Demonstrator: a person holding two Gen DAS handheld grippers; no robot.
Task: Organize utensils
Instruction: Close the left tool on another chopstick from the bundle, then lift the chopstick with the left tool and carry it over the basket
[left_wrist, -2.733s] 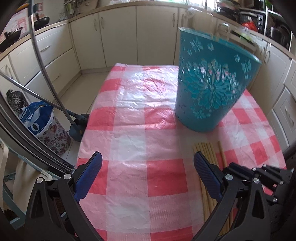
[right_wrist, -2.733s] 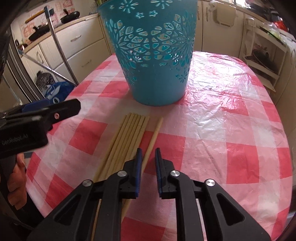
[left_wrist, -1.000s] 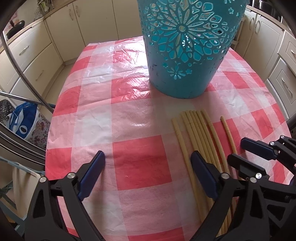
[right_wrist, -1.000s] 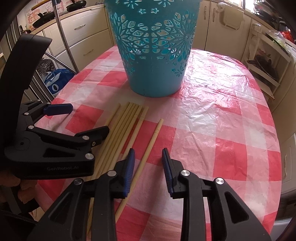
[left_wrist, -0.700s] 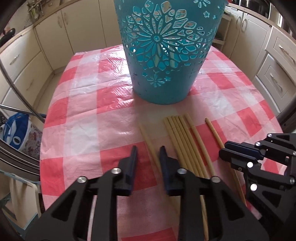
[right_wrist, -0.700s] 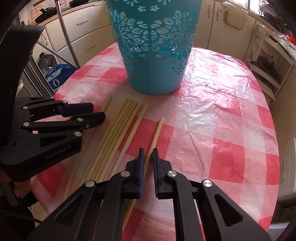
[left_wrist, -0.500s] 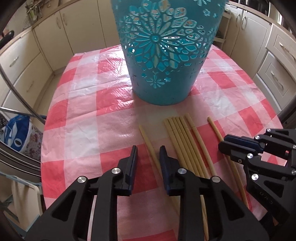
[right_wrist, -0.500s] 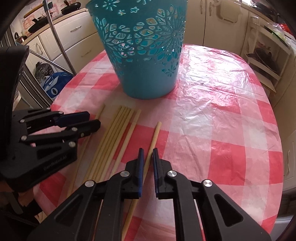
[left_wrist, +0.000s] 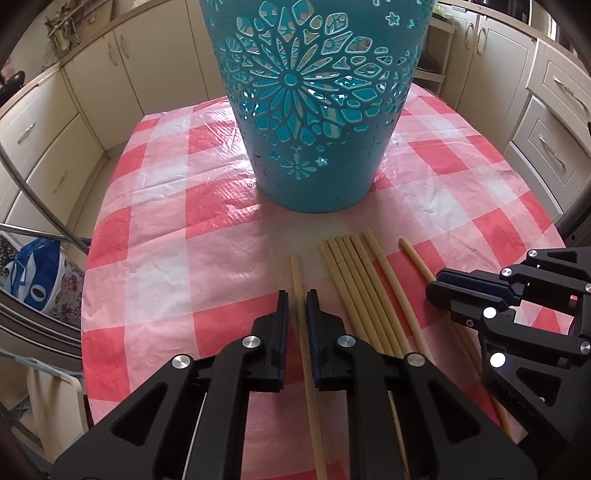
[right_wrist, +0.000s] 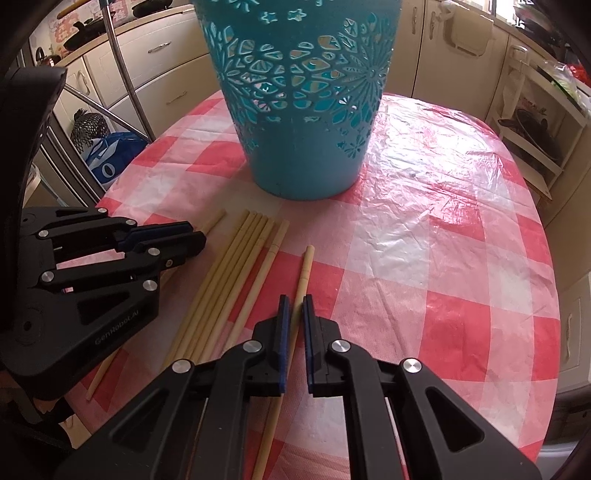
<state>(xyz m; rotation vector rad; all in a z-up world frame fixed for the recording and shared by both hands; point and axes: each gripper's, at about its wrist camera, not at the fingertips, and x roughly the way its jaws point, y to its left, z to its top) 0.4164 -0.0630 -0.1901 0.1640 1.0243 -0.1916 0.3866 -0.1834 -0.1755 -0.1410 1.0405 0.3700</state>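
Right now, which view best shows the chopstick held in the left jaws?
The left wrist view: the leftmost chopstick runs straight between the left gripper and its shut jaws. In the right wrist view that gripper hides most of it, leaving the tip.

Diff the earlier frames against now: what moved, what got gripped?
Both grippers closed, each on one chopstick. The left gripper has just been closing on the leftmost chopstick, now apart from the bundle. The right gripper took the rightmost chopstick. Teal basket and tablecloth unchanged.
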